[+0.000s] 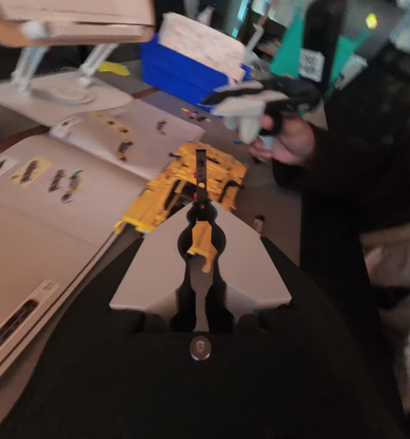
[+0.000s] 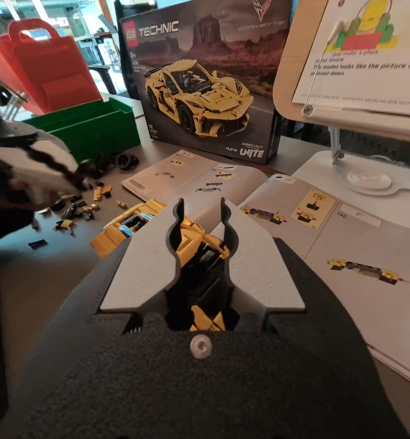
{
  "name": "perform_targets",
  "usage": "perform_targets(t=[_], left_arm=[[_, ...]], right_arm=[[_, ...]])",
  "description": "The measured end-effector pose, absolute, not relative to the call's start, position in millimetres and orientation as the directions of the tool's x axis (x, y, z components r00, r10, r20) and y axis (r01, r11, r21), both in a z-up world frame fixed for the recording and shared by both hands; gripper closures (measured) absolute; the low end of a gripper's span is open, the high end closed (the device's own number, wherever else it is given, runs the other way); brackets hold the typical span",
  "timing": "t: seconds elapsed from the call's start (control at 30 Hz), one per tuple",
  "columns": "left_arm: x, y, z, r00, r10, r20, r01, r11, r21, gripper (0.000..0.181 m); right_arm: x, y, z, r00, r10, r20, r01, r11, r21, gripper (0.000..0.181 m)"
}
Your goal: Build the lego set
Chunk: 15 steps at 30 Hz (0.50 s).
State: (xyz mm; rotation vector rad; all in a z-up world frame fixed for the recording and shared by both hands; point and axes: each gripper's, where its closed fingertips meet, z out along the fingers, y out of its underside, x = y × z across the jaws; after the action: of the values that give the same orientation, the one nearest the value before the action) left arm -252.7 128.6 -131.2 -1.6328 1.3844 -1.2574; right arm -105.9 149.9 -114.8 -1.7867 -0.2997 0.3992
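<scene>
- Far left on the surface (image 2: 44,273), a red carrier with a handle (image 2: 44,64) stands behind a green bin (image 2: 87,128).
- In front of the bin lie a few black tyres (image 2: 126,161) and a scatter of loose yellow and black pieces (image 2: 78,209).
- The left hand-held gripper (image 1: 201,209) is clamped on a thin black beam (image 1: 201,175) that sticks straight out past its tips. From its own camera it hangs just over the yellow car model (image 1: 187,187); the right wrist view shows it blurred above the loose pieces.
- The yellow car model sits in the middle of the surface, partly built, touching the near edge of the open instruction booklet (image 2: 341,237).
- The right hand-held gripper (image 2: 202,204) has its fingers spread apart with nothing between them, poised directly above the car model, whose yellow and black parts show through the gap.
- In the left wrist view a person's hand (image 1: 287,142) grips the handle of that right hand-held gripper, to the far right of the model.
- Behind the booklet stands the set's box (image 2: 206,78), upright, bearing a picture of the finished yellow car.
- A second booklet (image 2: 187,175) lies open in front of the box.
- To the right, a white stand (image 2: 365,180) carries a wooden board with a printed sheet (image 2: 365,59) clipped to it.
- In the left wrist view a blue bin (image 1: 182,71) with pale contents sits at the far side.
</scene>
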Motion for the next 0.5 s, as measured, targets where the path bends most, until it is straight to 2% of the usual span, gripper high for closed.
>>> perform_targets(t=[0.1,0.17,0.23,0.33,0.4,0.5], left_arm=[[-261,64,-172,-0.12,-0.969,0.218,-0.622,-0.098,-0.777,0.174],[-269,28,-195,-0.169,-0.956,0.24,-0.712,-0.05,-0.701,0.174],[-275,6,-214,-0.175,-0.949,0.263,-0.763,-0.037,-0.645,0.174],[-280,-7,-229,-0.169,-0.954,0.248,-0.798,-0.015,-0.603,0.174],[-278,-11,-232,-0.179,-0.954,0.241,-0.802,0.0,-0.597,0.174],[-273,-19,-237,-0.2,-0.949,0.242,-0.811,0.022,-0.585,0.174]], right_arm=[[-113,131,-111,0.881,0.47,-0.054,0.081,-0.262,-0.962,0.152],[-127,105,-115,0.837,0.544,-0.067,0.118,-0.299,-0.947,0.152],[-146,73,-127,0.76,0.642,-0.095,0.168,-0.336,-0.927,0.158],[-163,26,-176,0.655,0.752,-0.067,0.384,-0.408,-0.828,0.151],[-165,11,-202,0.631,0.776,-0.023,0.478,-0.411,-0.776,0.148],[-165,8,-221,0.635,0.773,0.016,0.521,-0.413,-0.747,0.148]])
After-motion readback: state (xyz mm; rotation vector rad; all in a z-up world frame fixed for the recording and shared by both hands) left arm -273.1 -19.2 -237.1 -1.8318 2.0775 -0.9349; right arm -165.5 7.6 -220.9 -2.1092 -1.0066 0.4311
